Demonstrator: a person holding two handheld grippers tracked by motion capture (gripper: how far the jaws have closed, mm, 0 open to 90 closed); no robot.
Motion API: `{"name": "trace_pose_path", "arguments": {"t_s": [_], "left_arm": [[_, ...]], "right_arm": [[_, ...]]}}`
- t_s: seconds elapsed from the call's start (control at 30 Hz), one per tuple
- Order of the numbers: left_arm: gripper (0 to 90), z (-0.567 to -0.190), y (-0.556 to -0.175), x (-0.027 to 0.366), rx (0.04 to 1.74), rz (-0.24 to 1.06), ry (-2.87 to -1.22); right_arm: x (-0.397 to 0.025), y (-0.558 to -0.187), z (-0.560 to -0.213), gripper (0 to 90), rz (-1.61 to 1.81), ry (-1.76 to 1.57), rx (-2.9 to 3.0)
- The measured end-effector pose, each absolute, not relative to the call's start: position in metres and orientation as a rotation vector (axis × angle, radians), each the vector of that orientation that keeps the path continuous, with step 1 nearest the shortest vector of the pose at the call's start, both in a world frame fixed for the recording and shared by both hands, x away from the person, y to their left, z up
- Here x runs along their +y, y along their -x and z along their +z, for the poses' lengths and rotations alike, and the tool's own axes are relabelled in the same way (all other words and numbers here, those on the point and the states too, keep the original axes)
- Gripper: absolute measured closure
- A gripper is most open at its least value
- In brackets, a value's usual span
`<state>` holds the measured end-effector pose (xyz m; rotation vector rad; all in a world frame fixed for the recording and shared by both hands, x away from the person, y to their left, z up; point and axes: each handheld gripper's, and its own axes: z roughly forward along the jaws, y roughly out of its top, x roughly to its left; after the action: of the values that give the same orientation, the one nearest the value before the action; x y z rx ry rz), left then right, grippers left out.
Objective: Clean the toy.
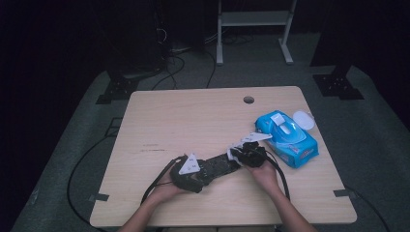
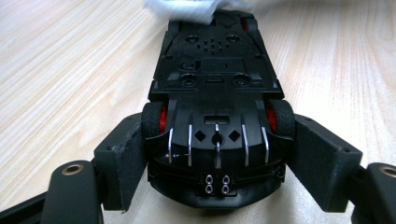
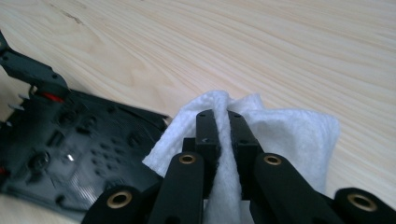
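The left hand-held gripper [image 2: 215,154] clamps the rear of an upturned black toy car with red wheel hubs [image 2: 215,93], lying near the front of the pale wooden table [image 1: 193,121]. The right hand-held gripper [image 3: 223,126] pinches a crumpled white wipe [image 3: 280,135] tight against the car's far end, just left of a blue wipes pack [image 1: 290,137]
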<state>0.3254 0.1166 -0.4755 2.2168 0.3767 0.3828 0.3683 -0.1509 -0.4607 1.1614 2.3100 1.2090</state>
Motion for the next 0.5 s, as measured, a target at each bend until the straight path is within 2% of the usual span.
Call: {"name": "trace_pose_path", "arguments": {"t_s": [0.33, 0.5], "left_arm": [[24.6, -0.476, -0.327, 0.117, 0.394, 0.38, -2.212], [24.6, -0.476, -0.327, 0.117, 0.389, 0.381, -2.218]], "right_arm": [[-0.173, -0.337, -0.464, 84.4, 1.17, -1.112, 2.367], [-0.171, -0.34, -0.46, 84.3, 1.183, -1.107, 2.363]]}}
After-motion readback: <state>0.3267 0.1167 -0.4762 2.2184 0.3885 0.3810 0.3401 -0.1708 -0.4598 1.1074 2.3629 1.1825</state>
